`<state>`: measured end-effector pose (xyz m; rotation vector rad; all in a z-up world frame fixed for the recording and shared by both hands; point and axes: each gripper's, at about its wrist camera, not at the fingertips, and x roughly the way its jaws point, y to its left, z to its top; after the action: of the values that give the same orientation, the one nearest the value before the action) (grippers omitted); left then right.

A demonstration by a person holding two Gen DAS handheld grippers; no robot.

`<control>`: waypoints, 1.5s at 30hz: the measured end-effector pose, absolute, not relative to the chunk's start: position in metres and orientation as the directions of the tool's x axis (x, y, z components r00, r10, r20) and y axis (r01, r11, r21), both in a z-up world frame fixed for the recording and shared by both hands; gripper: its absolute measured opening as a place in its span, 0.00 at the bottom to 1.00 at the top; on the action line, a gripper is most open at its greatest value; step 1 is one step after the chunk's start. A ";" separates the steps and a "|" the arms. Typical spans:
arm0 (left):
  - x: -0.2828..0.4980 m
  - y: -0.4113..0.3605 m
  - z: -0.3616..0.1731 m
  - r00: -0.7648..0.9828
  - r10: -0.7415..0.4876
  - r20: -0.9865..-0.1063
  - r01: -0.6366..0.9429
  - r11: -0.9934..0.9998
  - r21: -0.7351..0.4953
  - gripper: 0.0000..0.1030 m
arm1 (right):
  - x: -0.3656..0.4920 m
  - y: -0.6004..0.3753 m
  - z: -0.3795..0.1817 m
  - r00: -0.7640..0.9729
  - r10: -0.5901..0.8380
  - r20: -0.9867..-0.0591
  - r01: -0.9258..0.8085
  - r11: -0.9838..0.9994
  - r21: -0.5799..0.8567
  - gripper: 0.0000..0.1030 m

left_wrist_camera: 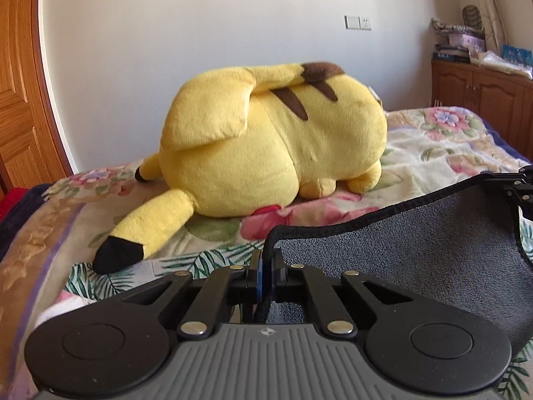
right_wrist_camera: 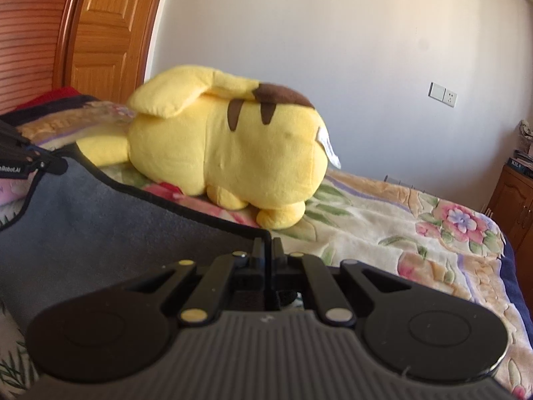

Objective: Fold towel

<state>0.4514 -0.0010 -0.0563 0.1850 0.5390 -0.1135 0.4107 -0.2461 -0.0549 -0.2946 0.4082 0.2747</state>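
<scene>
A dark grey towel (left_wrist_camera: pixel 416 250) with a black stitched hem hangs stretched between my two grippers above the bed. My left gripper (left_wrist_camera: pixel 265 260) is shut on the towel's left corner. The right gripper (left_wrist_camera: pixel 523 190) shows at the right edge of the left wrist view, holding the other corner. In the right wrist view my right gripper (right_wrist_camera: pixel 266 253) is shut on the towel (right_wrist_camera: pixel 100 226) at its right corner, and the left gripper (right_wrist_camera: pixel 33 163) shows at the far left edge.
A big yellow plush toy (left_wrist_camera: pixel 266 140) lies on the floral bedspread (left_wrist_camera: pixel 433 140) just beyond the towel; it also shows in the right wrist view (right_wrist_camera: pixel 226 146). A wooden door (right_wrist_camera: pixel 110 30) is at the left, a wooden cabinet (left_wrist_camera: pixel 479 96) with clutter at the right.
</scene>
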 end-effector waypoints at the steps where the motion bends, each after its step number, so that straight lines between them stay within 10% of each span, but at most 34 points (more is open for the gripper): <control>1: 0.454 -0.002 -0.061 0.845 -0.059 -0.532 0.158 0.977 0.144 0.00 | 0.413 -0.246 -0.060 0.879 0.196 -0.435 -0.316 0.922 -0.225 0.04; 12: 0.462 -0.003 -0.079 0.811 -0.030 -0.584 0.140 0.980 0.144 0.00 | 0.421 -0.248 -0.084 0.845 0.183 -0.502 -0.311 0.933 -0.182 0.11; 17: 0.453 -0.003 -0.075 0.811 -0.037 -0.584 0.146 0.979 0.142 0.14 | 0.415 -0.249 -0.077 0.831 0.209 -0.516 -0.341 0.924 -0.173 0.33; 23: 0.436 -0.005 -0.059 0.810 -0.066 -0.583 0.146 0.985 0.092 0.32 | 0.396 -0.254 -0.059 0.825 0.236 -0.513 -0.339 0.934 -0.114 0.36; 41: 0.366 -0.012 0.034 0.824 -0.087 -0.560 0.166 0.982 0.092 0.43 | 0.328 -0.248 0.023 0.840 0.249 -0.482 -0.316 0.947 -0.063 0.36; 45: 0.348 -0.011 0.042 0.827 -0.090 -0.555 0.165 0.983 0.086 0.54 | 0.313 -0.246 0.029 0.847 0.235 -0.478 -0.295 0.954 -0.054 0.52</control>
<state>0.3477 -0.0112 0.0423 0.1328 0.5818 -0.1357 0.3125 -0.2465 0.0290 -0.1270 0.4867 0.2803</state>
